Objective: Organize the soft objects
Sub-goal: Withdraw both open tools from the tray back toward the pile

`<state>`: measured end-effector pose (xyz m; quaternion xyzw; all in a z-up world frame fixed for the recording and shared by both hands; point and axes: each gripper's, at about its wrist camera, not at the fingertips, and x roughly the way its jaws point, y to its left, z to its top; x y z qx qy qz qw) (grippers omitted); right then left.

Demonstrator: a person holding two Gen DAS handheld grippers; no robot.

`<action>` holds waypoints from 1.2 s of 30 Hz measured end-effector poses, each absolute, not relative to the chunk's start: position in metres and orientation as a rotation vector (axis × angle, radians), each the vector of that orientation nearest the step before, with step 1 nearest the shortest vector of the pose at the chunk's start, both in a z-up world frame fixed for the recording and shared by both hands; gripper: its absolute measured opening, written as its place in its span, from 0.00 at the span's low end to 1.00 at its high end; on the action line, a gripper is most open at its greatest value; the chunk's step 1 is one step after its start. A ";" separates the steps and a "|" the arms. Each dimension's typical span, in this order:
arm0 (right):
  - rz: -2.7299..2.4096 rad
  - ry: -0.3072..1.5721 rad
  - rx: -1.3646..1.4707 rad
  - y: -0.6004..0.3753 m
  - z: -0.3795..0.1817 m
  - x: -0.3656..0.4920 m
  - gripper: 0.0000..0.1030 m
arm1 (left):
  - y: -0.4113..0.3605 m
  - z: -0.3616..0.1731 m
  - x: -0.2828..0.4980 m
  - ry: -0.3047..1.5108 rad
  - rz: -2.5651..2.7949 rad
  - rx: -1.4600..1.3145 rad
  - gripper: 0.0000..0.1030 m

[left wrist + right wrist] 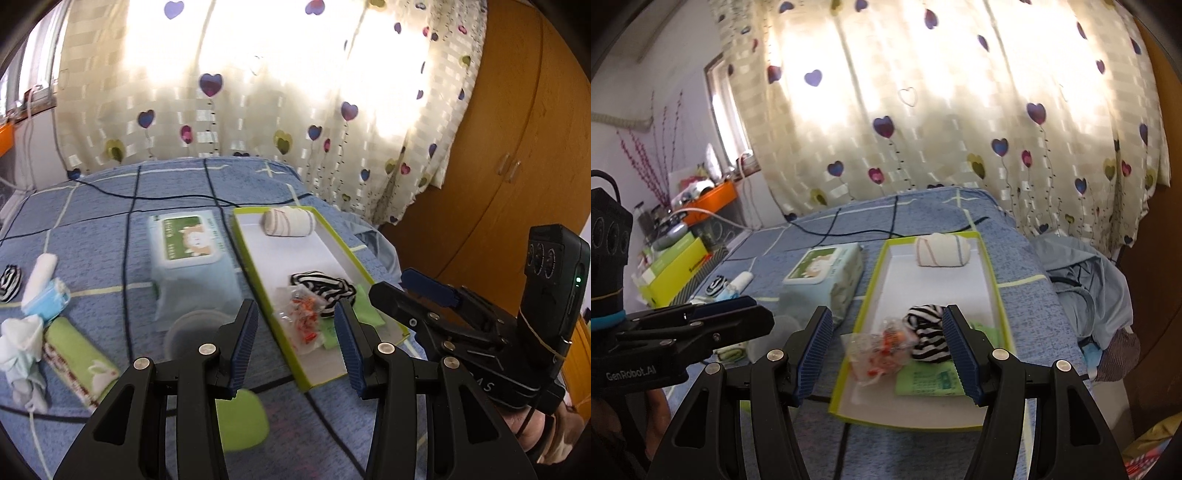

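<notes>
Now striped sock [925, 332] sits btwn right tool [886, 354] pads (untouched).

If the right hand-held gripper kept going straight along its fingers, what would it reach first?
Probably the striped sock in the tray, lying beside the plastic bag. The right hand-held gripper is open and empty, angled down towards them; depth is uncertain.

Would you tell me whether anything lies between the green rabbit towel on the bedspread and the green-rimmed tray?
Yes: the wet wipes pack and a translucent round lid lie between the green rabbit towel and the tray.
</notes>
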<state>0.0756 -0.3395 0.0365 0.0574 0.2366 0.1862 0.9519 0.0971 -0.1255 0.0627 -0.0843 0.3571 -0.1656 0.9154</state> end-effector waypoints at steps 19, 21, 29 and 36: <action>0.500 0.495 0.016 -0.271 0.045 0.055 0.66 | -0.058 0.057 0.059 0.689 -0.222 -0.241 0.43; 0.507 0.495 0.010 -0.267 0.045 0.053 0.66 | -0.052 0.056 0.057 0.685 -0.214 -0.248 0.43; 0.523 0.503 -0.008 -0.257 0.046 0.053 0.66 | -0.042 0.054 0.052 0.683 -0.196 -0.263 0.43; 0.531 0.502 -0.016 -0.253 0.046 0.053 0.66 | -0.037 0.052 0.051 0.685 -0.182 -0.272 0.43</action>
